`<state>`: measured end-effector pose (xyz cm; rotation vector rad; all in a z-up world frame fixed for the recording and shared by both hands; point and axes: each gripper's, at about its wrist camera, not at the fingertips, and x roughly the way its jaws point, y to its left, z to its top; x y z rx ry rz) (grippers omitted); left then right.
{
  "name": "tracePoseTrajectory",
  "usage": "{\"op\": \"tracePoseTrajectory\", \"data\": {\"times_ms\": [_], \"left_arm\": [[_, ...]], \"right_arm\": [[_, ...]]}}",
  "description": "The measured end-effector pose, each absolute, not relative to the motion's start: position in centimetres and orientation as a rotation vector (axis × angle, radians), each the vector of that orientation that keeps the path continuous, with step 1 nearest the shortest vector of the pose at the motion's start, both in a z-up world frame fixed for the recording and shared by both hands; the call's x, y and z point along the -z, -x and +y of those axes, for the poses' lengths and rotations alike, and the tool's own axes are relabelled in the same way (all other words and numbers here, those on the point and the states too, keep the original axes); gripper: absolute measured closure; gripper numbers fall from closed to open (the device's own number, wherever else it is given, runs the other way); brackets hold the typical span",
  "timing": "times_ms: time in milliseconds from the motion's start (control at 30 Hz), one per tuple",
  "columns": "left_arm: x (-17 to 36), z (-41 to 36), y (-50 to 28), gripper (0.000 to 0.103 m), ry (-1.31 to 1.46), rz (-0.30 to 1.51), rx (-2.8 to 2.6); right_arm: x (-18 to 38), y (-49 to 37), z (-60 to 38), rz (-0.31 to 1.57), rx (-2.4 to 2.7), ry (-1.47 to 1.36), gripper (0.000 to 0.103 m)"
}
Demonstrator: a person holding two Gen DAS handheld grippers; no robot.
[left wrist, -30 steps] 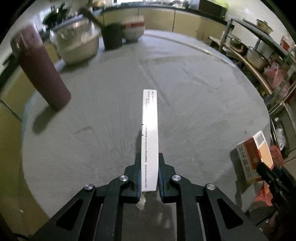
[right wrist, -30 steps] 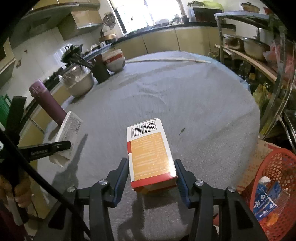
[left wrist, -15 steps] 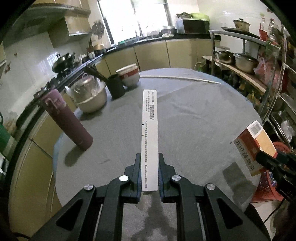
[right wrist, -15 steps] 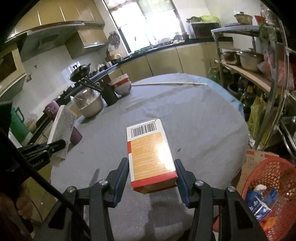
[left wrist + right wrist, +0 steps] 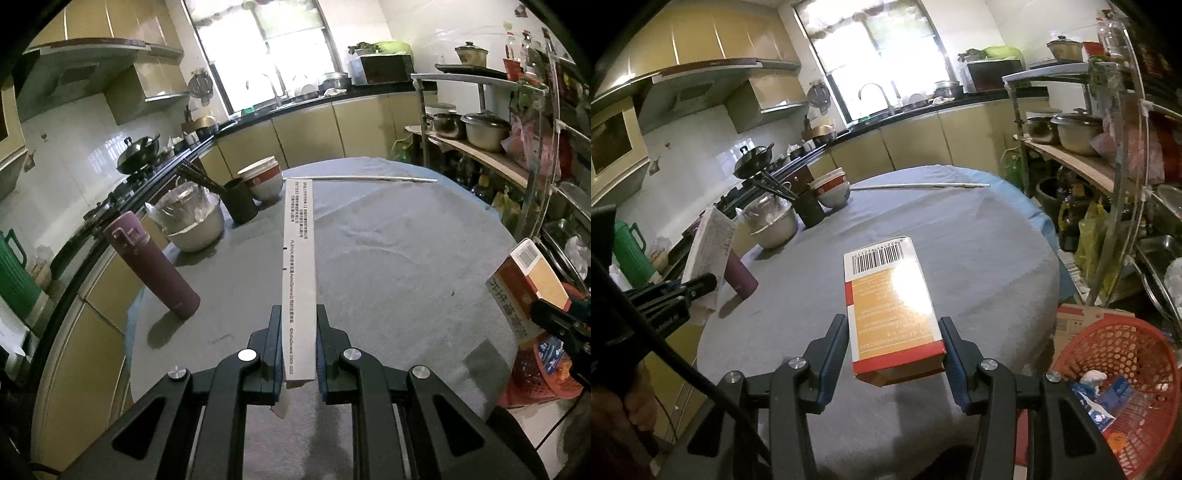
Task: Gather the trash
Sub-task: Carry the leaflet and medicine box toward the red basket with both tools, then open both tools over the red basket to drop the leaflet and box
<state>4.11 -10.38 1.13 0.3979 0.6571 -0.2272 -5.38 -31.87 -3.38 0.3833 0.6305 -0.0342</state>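
Note:
My left gripper is shut on a flat white printed box, held on edge above the round grey table. The same box shows at the left of the right wrist view. My right gripper is shut on an orange and red box with a barcode, held above the table's near edge. That box shows at the right of the left wrist view. A red mesh basket with several wrappers stands on the floor at the lower right.
On the table's far left stand a purple flask, a steel bowl, a black chopstick holder and stacked bowls. A long white stick lies at the far edge. A pot rack stands at the right.
Both grippers have risen and drawn back from the table with their boxes. The view has tilted up, showing more of the kitchen. The red basket has come closer to the right gripper.

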Motion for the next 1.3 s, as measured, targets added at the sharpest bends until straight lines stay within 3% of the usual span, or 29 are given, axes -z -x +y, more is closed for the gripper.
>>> {"op": "tracePoseTrajectory", "data": {"times_ms": [733, 1300], "left_arm": [[-0.3, -15.7, -2.2, 0.087, -0.449, 0.657, 0.319], [7.1, -34.2, 4.0, 0.086, -0.475, 0.947, 0.944]], "right_arm": [[3.2, 8.8, -35.3, 0.594, 0.110, -0.377, 0.051], [9.3, 20.4, -51.0, 0.640, 0.490, -0.673, 0.051]]}}
